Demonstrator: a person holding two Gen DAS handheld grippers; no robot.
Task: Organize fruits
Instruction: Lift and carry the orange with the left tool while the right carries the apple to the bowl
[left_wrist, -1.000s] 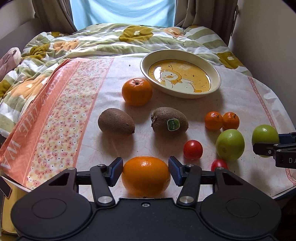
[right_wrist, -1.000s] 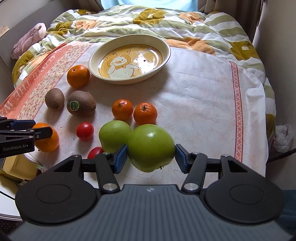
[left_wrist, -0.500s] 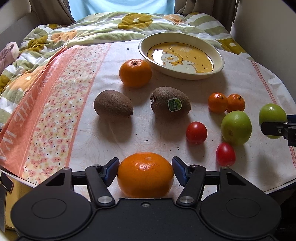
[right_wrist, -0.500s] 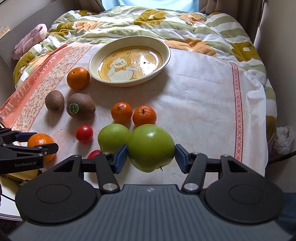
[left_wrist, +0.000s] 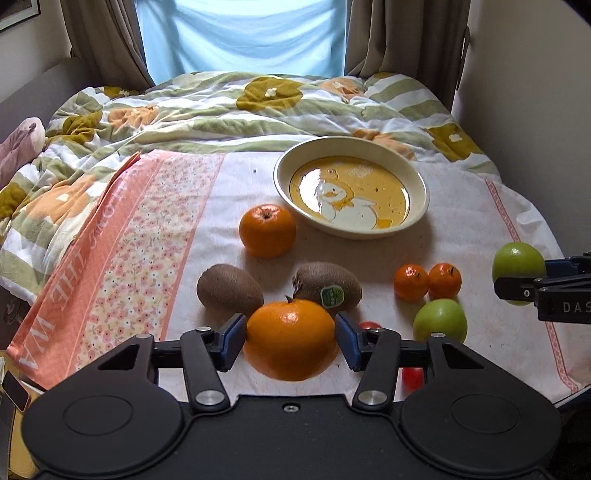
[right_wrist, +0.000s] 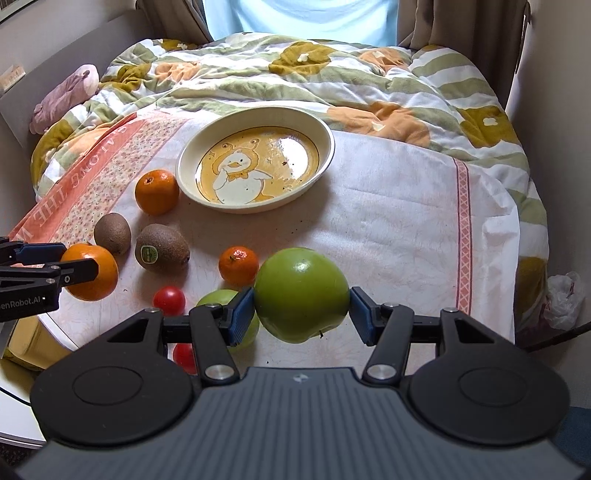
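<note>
My left gripper (left_wrist: 291, 341) is shut on a large orange (left_wrist: 291, 339) and holds it above the table's front edge; it also shows in the right wrist view (right_wrist: 90, 272). My right gripper (right_wrist: 302, 310) is shut on a green apple (right_wrist: 301, 299), lifted above the cloth; the apple shows at the right in the left wrist view (left_wrist: 517, 260). A cream bowl with a duck picture (left_wrist: 351, 192) stands empty at the back. On the cloth lie a second orange (left_wrist: 267, 230), two kiwis (left_wrist: 229, 293) (left_wrist: 327, 286), two mandarins (left_wrist: 411, 282) (left_wrist: 444, 280), a second green apple (left_wrist: 439, 321) and two red tomatoes (right_wrist: 169, 300) (right_wrist: 184, 352).
The round table wears a white cloth with a pink flowered band (left_wrist: 122, 243) on the left. A green and orange quilt (left_wrist: 240, 107) covers the bed behind. A wall (left_wrist: 535, 92) stands close on the right. A plastic bag (right_wrist: 563, 299) lies by the table's right side.
Both grippers have risen and moved forward over the table with their fruit. The views now look farther up the bed to the window.
</note>
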